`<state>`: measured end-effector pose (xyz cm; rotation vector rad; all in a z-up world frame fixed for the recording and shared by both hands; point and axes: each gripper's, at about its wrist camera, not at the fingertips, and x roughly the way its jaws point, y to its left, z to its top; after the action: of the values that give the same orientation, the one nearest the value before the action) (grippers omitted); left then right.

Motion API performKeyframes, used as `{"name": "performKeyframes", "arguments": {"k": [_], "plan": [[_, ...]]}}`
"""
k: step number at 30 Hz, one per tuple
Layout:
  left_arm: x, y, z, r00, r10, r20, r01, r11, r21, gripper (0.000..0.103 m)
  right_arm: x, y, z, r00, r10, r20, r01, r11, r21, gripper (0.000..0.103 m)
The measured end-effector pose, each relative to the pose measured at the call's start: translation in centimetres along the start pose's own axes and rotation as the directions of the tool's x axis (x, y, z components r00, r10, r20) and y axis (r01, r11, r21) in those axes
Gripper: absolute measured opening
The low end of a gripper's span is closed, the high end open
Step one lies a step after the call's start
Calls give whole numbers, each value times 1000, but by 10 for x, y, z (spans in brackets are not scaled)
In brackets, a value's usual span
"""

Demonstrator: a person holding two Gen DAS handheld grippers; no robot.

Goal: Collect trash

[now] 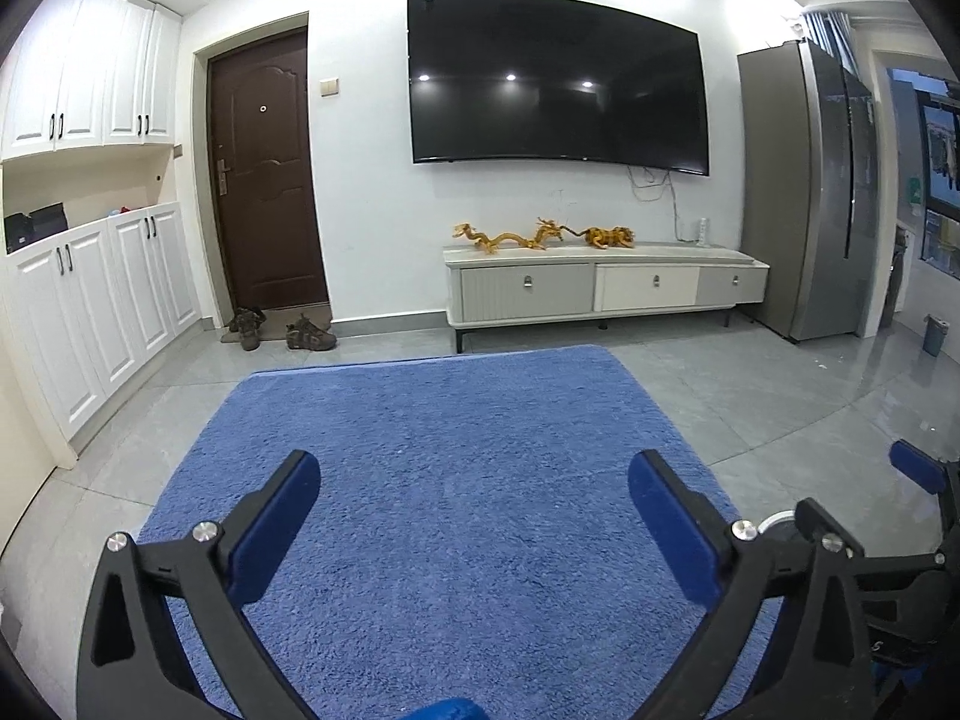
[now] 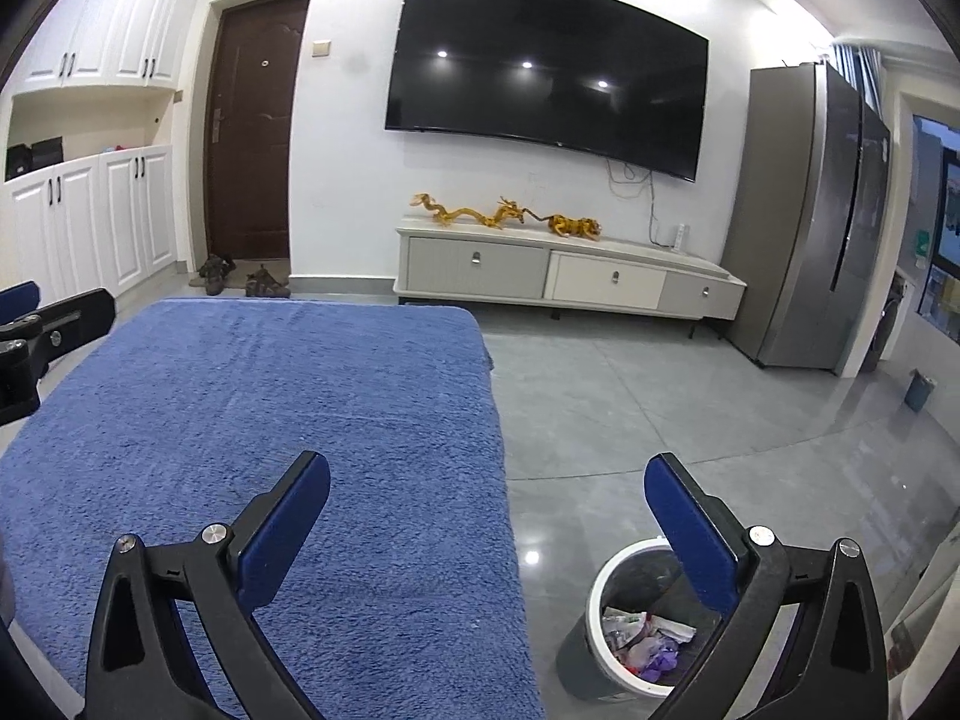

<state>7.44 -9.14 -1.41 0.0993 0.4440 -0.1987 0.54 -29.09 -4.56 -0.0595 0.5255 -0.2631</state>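
Left gripper point(image 1: 474, 498): bottom of the left wrist view; jaws spread wide, blue pads bare, nothing between them; only blue pile under the gap
Right gripper point(image 2: 487, 501): bottom of the right wrist view; jaws spread wide, nothing between them; left finger over the rug, right finger over the bin; also seen at the right edge of the left wrist view
Blue rug point(image 1: 432, 468): fills lower centre of the left wrist view and lower left of the right wrist view; lies flat on the grey tile floor point(image 2: 690, 420)
Bin point(image 2: 600, 588): lower right of the right wrist view, just beside the rug's edge; white rim, dark liner
Trash point(image 2: 648, 639): inside the bin; crumpled wrappers, white and purple scraps
Shoes point(image 1: 279, 327): centre left, beside the doormat at the brown door point(image 1: 267, 168)
TV stand point(image 1: 600, 285): middle distance, against the wall; golden dragon figures point(image 1: 540, 237) on top
Television point(image 1: 555, 81): upper centre, dark, wall-mounted
Fridge point(image 2: 810, 222): right, past the stand
Small grey bin point(image 1: 935, 335): far right
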Motion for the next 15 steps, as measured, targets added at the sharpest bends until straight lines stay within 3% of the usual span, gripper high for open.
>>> {"name": "performKeyframes", "arguments": {"k": [15], "plan": [[17,4,-5,999,19,-28,-19,1000,15,103,10,-24,-7,998,-64,-27,66,996,61,103]]}}
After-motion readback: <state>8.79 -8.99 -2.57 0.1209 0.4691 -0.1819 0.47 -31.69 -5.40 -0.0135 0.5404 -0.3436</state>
